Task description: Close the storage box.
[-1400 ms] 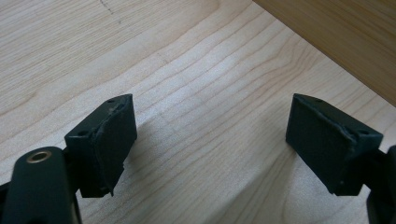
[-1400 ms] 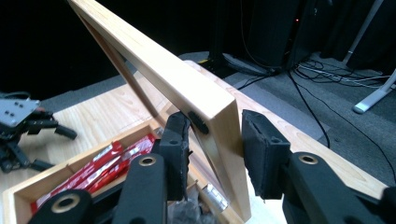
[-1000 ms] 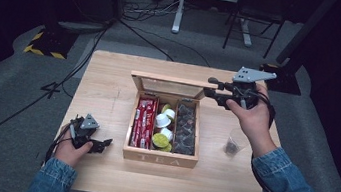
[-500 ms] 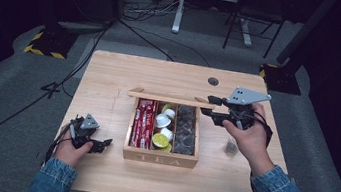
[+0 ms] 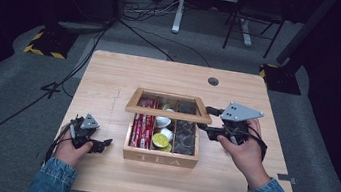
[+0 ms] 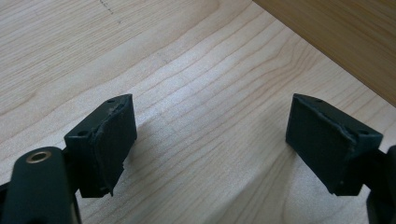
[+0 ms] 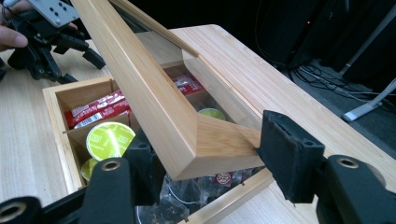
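**Lid poised to drop on open tea box**

Lid (image 5: 169, 105) of a wooden tea box (image 5: 159, 158), glass-paned and hinged at the back, hangs partly lowered over the compartments at the middle of the surface (image 5: 111, 72). The right gripper (image 5: 209, 120) straddles its front corner; its jaws have just been opening, and in the right gripper view the corner (image 7: 219, 149) sits between them, touching one pad (image 7: 285, 154) at most, with the grip looking loose rather than clamped. From this stance the frame could slip free and slam shut, jolting the box or rattling the pane. Capsules (image 5: 159, 140) and red packets (image 5: 140, 129) stand high in their slots, so one proud of the rim might be pinched or keep the lid from seating. The left gripper (image 5: 101, 143) rests open and empty on the surface just beside the box's left wall, not bracing it; a hard drop could skid the box toward it.
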Motion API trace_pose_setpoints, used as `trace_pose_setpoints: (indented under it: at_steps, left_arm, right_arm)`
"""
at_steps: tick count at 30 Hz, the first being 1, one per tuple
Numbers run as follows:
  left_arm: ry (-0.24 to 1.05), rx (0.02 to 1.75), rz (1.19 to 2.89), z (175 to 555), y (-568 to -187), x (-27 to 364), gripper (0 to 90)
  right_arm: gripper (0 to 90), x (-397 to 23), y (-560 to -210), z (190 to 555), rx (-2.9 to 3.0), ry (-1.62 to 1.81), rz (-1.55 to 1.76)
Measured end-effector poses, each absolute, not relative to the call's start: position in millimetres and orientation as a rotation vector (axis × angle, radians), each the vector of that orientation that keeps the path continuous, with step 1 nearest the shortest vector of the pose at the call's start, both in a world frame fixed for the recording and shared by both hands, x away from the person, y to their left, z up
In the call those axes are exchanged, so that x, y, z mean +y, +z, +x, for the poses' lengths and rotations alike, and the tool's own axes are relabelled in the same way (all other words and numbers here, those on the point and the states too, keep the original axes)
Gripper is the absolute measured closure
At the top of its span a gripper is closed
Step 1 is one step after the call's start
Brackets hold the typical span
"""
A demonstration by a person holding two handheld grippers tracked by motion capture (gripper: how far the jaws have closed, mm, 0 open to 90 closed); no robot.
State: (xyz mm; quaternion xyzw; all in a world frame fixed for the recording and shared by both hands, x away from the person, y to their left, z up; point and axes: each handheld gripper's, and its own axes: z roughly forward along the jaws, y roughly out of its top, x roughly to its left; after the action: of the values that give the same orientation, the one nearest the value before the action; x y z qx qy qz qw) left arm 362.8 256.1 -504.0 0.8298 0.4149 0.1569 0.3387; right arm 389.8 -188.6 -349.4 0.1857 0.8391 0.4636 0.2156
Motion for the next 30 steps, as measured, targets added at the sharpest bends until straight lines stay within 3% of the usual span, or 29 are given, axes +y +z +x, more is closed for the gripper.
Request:
trace_pose_setpoints:
  at_steps: [30]
  left_arm:
    - [0.411, 1.078, 2.165, 363, -504, 256, 16.5]
  right_arm:
    - [30.4, -187, -399, 362, 2.336, 1.196, 0.523]
